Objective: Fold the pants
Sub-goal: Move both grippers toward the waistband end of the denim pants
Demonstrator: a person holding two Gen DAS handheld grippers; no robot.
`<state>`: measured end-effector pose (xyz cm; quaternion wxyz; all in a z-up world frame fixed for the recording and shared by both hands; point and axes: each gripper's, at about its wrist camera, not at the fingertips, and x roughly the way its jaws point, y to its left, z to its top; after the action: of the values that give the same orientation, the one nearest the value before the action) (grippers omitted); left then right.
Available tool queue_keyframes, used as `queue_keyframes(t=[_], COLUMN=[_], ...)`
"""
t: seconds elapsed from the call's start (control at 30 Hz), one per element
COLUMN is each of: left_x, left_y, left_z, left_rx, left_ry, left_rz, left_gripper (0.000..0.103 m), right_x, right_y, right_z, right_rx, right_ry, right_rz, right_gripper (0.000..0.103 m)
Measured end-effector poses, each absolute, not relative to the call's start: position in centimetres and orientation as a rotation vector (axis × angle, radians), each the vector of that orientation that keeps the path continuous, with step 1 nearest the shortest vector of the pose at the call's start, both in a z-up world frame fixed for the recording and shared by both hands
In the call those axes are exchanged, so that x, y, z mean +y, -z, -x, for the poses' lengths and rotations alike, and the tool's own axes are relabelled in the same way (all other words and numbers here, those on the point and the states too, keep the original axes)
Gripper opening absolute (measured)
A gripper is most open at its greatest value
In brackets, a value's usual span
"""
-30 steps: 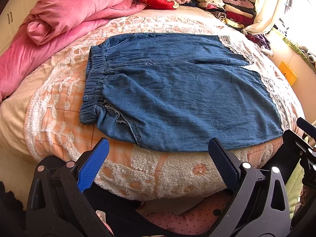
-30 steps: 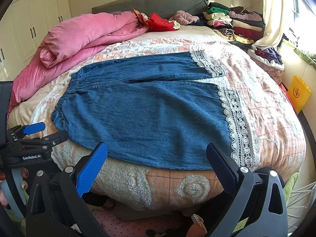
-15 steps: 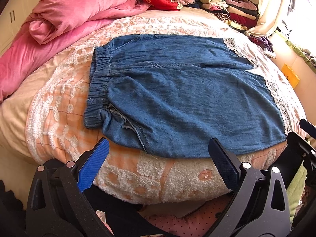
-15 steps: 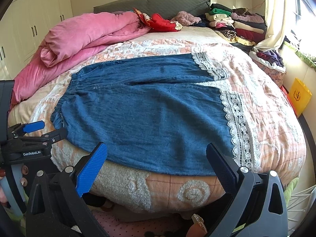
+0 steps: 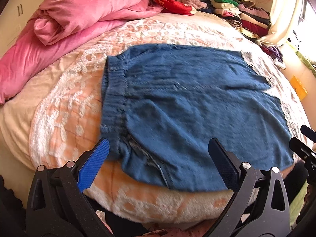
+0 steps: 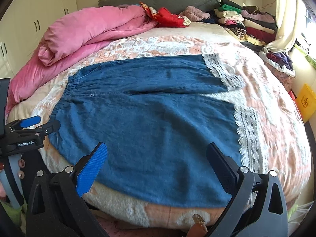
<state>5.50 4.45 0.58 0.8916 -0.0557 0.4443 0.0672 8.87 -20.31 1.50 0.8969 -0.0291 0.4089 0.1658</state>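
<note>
You are facing a bed [image 6: 276, 118] covered by a peach and white quilt, with a pink duvet [image 6: 94, 31] bundled far off to your left and stacked clothes [image 6: 246, 21] far ahead to your right. The blue denim pants [image 6: 150, 122] lie flat across the quilt, just ahead of both tools. Your left gripper [image 5: 160, 162] has its fingers spread wide and holds nothing; the elastic waistband [image 5: 114, 98] lies just beyond its left finger. Your right gripper [image 6: 158, 164] is likewise spread and empty, with the lace hem [image 6: 248, 134] ahead of its right finger.
</note>
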Motion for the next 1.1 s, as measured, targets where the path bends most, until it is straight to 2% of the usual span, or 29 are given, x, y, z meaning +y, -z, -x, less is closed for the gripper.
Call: queue_keyframes(t=[0.43,1.1], left_x=[8.8,15.0], left_y=[-0.3,3.4], left_z=[-11.1,-21.2], left_rx=[0.918,1.007], left_ry=[-0.231,-0.247], left_rz=[0.121,0.129], left_gripper=[0.094,0.094], right_x=[-15.2,-6.1], right_y=[-2.1,1.1], right_z=[-18.3,-32.9], right_rx=[0.834,0.867], right_ry=[-0.444,-0.518], right_rz=[0.131,0.308], right_gripper=[0.099,0.099])
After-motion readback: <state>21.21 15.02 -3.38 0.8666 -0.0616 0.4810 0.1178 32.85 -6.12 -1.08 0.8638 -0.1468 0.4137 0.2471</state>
